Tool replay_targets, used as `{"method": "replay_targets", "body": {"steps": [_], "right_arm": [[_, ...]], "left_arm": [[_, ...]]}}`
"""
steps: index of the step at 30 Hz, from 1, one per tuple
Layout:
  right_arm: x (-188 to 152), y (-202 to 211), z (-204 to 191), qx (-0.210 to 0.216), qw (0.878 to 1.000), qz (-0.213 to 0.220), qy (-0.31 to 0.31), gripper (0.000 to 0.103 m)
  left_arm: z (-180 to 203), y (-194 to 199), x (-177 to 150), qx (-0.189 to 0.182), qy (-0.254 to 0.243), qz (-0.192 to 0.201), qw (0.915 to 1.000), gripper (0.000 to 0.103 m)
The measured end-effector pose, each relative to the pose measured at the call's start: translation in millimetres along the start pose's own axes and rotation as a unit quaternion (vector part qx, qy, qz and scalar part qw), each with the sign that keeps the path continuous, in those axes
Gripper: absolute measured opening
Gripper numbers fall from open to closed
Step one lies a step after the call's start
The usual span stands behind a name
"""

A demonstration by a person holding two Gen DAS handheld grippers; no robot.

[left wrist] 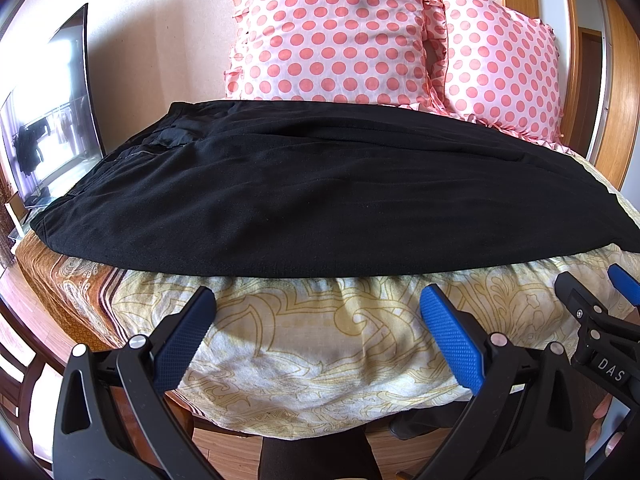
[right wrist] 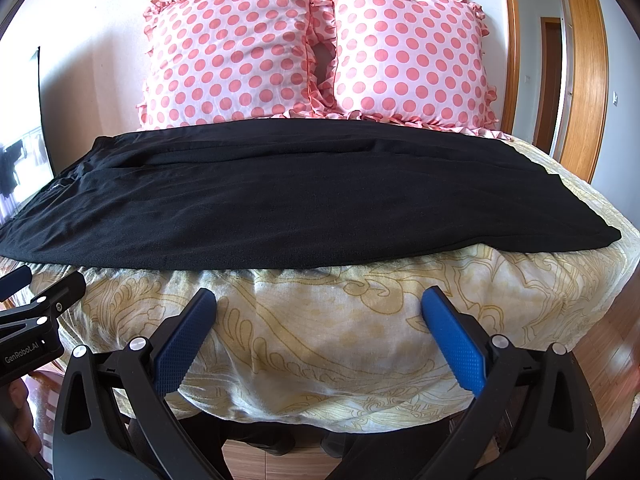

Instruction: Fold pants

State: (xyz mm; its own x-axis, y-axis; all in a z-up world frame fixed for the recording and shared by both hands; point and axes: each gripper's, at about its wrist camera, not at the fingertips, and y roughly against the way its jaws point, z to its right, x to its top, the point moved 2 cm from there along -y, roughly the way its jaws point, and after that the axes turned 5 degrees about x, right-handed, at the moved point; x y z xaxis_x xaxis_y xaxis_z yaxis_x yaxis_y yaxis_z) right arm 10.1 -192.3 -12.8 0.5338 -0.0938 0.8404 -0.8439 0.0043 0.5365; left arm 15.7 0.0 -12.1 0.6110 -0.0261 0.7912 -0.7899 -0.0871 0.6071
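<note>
1. The black pants (left wrist: 320, 196) lie flat across the bed (left wrist: 320, 344), long axis running left to right.
2. Their waistband points left, toward the TV (left wrist: 52, 120); the leg ends point right.
3. Two polka-dot pillows (right wrist: 316, 52) stand just behind them.
4. The left gripper (left wrist: 318, 304) hovers short of the near edge, jaws spread wide, gripping nothing.
5. The right gripper (right wrist: 318, 304) hovers likewise, jaws released and apart.

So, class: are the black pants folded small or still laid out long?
Laid out long: the black pants stretch across the bed, waistband left, cuffs right; both grippers open, touching nothing.
</note>
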Motion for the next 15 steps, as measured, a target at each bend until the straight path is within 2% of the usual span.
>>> {"method": "replay_targets", "body": {"steps": [15], "right_arm": [[-1.3, -0.1, 1.8, 0.0, 1.0, -0.003, 0.0, 0.102]], "left_arm": [[-2.8, 0.8, 0.9, -0.012, -0.006, -0.006, 0.9999, 0.101]]}}
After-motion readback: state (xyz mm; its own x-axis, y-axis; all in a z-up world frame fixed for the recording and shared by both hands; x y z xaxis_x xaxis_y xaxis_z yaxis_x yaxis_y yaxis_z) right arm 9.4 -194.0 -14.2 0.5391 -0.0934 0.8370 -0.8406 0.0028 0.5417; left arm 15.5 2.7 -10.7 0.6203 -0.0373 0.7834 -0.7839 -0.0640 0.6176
